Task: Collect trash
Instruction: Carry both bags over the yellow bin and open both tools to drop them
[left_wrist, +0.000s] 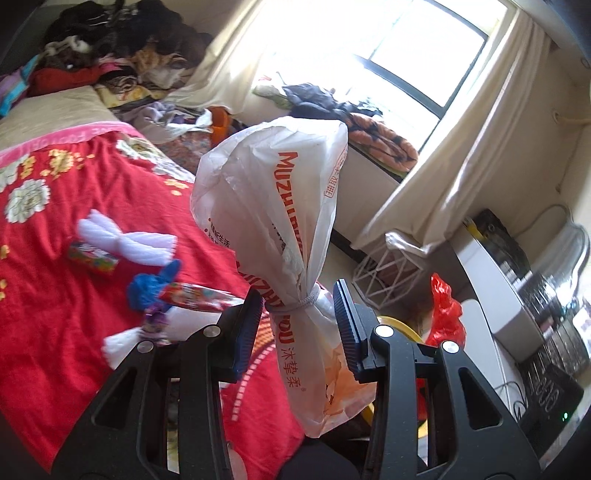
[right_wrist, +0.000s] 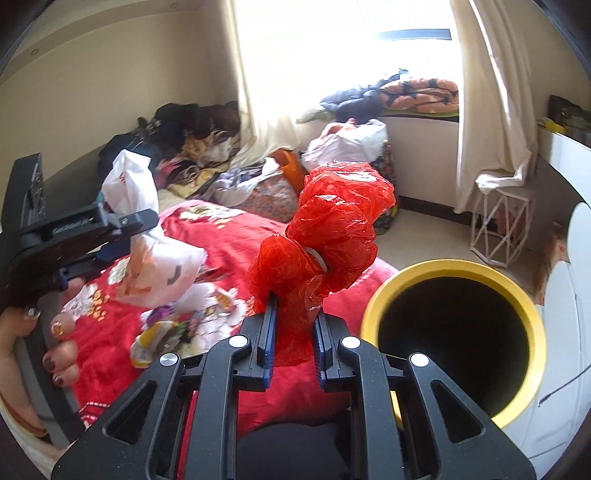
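My left gripper (left_wrist: 298, 306) is shut on the tied neck of a white plastic bag (left_wrist: 266, 192) with orange lettering, held up over the red bedspread (left_wrist: 74, 314). The right wrist view shows that same left gripper (right_wrist: 133, 240) and the white bag (right_wrist: 162, 266) at the left, with a person's hand (right_wrist: 37, 332) on the handle. My right gripper (right_wrist: 295, 317) is shut on a crumpled red plastic bag (right_wrist: 332, 229), just left of a yellow-rimmed bin (right_wrist: 443, 267) with a dark inside. Loose wrappers (left_wrist: 92, 258) and white tissue (left_wrist: 125, 240) lie on the bed.
A white wire basket (right_wrist: 498, 229) stands on the floor by the curtain (right_wrist: 491, 110). Piles of clothes (left_wrist: 122, 48) cover the far end of the bed and the window ledge (left_wrist: 369, 133). White furniture (left_wrist: 509, 306) with cables stands at the right.
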